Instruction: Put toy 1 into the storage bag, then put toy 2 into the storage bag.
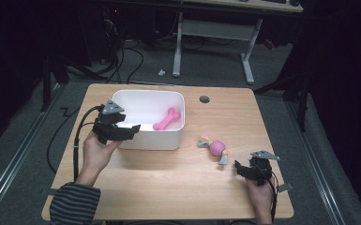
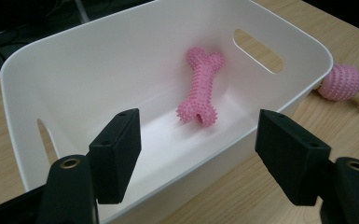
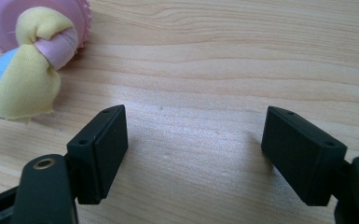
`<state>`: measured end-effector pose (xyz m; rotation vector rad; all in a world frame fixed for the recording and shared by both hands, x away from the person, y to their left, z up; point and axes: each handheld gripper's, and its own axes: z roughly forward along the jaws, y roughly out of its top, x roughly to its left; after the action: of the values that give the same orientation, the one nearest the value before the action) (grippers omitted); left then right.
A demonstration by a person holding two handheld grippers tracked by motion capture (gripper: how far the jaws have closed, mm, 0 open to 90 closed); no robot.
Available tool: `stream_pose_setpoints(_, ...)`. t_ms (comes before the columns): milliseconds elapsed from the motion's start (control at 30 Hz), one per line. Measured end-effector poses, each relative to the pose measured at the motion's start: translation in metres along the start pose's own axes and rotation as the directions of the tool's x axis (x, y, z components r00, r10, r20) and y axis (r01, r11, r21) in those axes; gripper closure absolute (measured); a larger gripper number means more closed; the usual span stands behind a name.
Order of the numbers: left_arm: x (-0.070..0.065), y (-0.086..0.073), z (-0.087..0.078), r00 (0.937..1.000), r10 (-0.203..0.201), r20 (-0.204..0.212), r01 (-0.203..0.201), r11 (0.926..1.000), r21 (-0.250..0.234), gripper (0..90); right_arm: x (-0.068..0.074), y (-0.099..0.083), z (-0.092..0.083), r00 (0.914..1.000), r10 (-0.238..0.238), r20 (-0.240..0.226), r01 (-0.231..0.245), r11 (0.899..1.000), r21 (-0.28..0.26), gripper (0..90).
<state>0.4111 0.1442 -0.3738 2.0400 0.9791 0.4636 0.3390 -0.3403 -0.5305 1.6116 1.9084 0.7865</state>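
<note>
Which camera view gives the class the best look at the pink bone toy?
The left gripper view: the bone toy lies close and whole inside the white tub, its nubs plain. The high view shows it small, lying slantwise in the tub. The right gripper view looks at bare table.

wooden table (image 1: 169, 187), grey floor (image 1: 23, 140), desk frame (image 1: 244, 33)

Count, desk (image 1: 169, 187) surface:
- White bin (image 1: 148, 140): one. Handle slots seen in left gripper view: two.
- Pink spiked bone toy (image 1: 167, 119): one, inside bin.
- Pink spiked ball toy (image 1: 217, 148) with knotted cloth ends: one, on bare wood beside bin. Cloth tails: two, one each side.
- Gripper: two. Left gripper (image 1: 133, 130), right gripper (image 1: 238, 167). Black jaws per gripper: two. Grey three-cornered plates: two.
- Hands: two.
- Round grommet hole (image 1: 204, 99) in desk: one.
- Toys total: two.
</note>
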Motion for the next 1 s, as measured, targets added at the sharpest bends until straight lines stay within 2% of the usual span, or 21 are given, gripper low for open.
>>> stream_pose_setpoints(267, 0.002, -0.024, -0.011, 0.9995, -0.03, -0.012, 0.029, 0.999, -0.035, 31.7, 0.0, 0.0, 0.0, 1.0, 0.0, 0.0, 0.0, 1.0, 0.0, 22.8)
stream_pose_setpoints(300, 0.004, -0.031, -0.012, 0.9991, -0.041, -0.008, 0.041, 0.9985, -0.037, 31.7, 0.0, 0.0, 0.0, 1.0, 0.0, 0.001, 0.0, 1.0, 0.0, 22.8)
stream_pose_setpoints(567, 0.01, -0.05, -0.017, 0.9957, -0.093, -0.001, 0.093, 0.9947, -0.044, 31.7, 0.0, 0.0, 0.0, 1.0, 0.001, 0.001, -0.001, 1.0, 0.0, 22.8)
stream_pose_setpoints(767, 0.014, -0.062, -0.016, 0.9925, -0.122, -0.002, 0.122, 0.9915, -0.045, 31.7, 0.0, 0.0, 0.0, 1.0, 0.001, 0.001, -0.001, 1.0, 0.0, 22.8)
stream_pose_setpoints(833, 0.017, -0.07, -0.014, 0.9896, -0.144, 0.003, 0.144, 0.9887, -0.042, 31.6, 0.0, 0.0, 0.0, 1.0, 0.001, 0.001, -0.001, 1.0, 0.0, 22.8)
stream_pose_setpoints(1000, 0.018, -0.08, -0.011, 0.9869, -0.161, 0.005, 0.161, 0.9863, -0.035, 31.5, 0.0, 0.0, 0.0, 1.0, 0.001, 0.001, -0.001, 1.0, 0.0, 22.8)
